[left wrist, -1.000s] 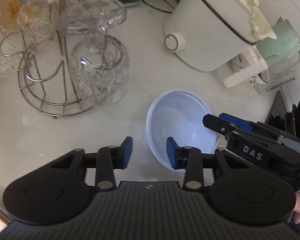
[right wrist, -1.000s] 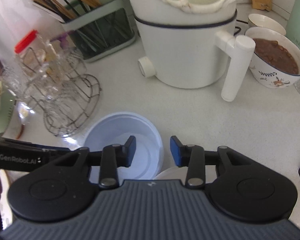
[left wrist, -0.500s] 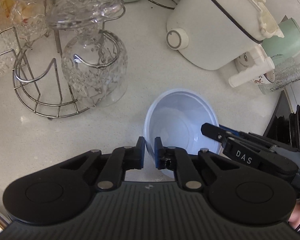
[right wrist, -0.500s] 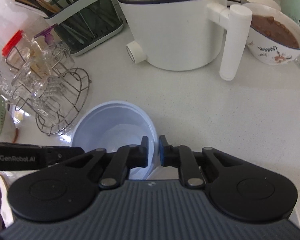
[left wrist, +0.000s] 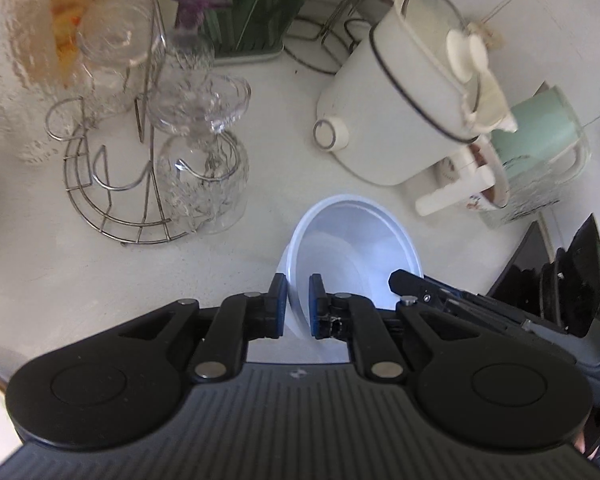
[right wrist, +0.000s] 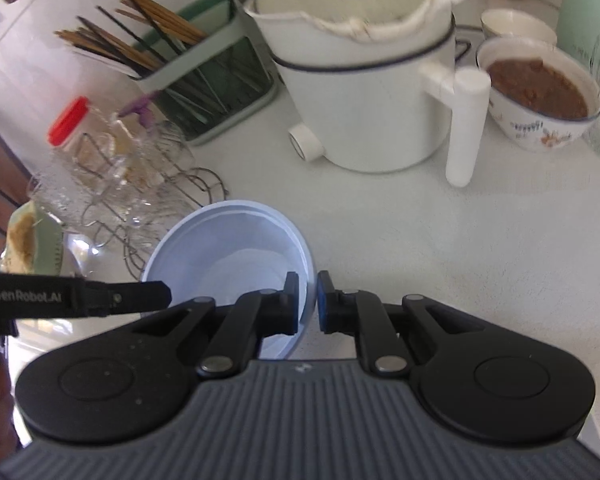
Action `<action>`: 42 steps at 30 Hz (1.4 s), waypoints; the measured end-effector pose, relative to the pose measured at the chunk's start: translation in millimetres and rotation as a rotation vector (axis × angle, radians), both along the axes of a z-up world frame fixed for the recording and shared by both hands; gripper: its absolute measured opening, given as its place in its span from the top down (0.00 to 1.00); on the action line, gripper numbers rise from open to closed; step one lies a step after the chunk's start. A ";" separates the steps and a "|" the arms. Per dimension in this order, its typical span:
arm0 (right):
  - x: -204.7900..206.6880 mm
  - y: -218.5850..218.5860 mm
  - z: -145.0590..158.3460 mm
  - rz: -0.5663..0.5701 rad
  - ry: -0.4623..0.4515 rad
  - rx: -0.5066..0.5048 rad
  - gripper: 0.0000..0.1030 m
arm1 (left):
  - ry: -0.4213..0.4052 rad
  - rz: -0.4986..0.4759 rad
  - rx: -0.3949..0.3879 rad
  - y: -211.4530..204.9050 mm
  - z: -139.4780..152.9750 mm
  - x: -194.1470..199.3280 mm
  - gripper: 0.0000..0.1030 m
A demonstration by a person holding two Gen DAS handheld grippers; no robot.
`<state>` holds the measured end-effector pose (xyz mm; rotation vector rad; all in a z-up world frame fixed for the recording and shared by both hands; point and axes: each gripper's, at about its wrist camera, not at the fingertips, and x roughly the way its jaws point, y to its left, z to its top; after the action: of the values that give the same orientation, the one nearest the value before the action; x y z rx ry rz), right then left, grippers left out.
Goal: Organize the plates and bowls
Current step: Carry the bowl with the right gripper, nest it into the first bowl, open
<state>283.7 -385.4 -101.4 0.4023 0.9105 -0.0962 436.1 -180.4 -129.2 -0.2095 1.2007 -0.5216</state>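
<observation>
A pale blue plastic bowl (left wrist: 352,248) is held between both grippers above the white counter. My left gripper (left wrist: 298,300) is shut on its near-left rim. My right gripper (right wrist: 308,300) is shut on the bowl's (right wrist: 228,256) right rim. The right gripper's fingers (left wrist: 416,284) reach the bowl from the right in the left wrist view. The left gripper's fingers (right wrist: 140,296) come in from the left in the right wrist view.
A wire rack with upturned glasses (left wrist: 196,168) stands to the left. A white pot with a side handle (right wrist: 364,92) stands behind. A bowl of brown food (right wrist: 540,92), a green chopstick holder (right wrist: 204,80) and black plates (left wrist: 572,276) are around.
Both grippers closed on the bowl's rim from open. The bowl has been lifted a little off the counter, and the white dish under it is out of sight.
</observation>
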 end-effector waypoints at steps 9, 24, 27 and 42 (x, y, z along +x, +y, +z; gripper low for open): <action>-19.8 18.1 30.5 0.016 -0.032 0.004 0.88 | -0.024 0.010 -0.015 24.3 33.4 -18.5 0.88; -37.4 80.0 52.0 0.033 -0.030 -0.014 0.88 | 0.002 0.027 -0.034 91.1 45.4 -42.7 0.88; -39.7 94.1 54.2 0.042 -0.028 -0.011 0.88 | -0.001 0.025 -0.036 106.9 46.1 -47.3 0.88; -54.6 159.6 19.9 0.094 0.060 -0.072 0.87 | 0.043 -0.041 0.051 152.8 7.3 -67.0 0.88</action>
<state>229.2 -225.8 -81.5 0.2904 0.9807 -0.0556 369.2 -27.6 -121.9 -0.1542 1.2611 -0.5239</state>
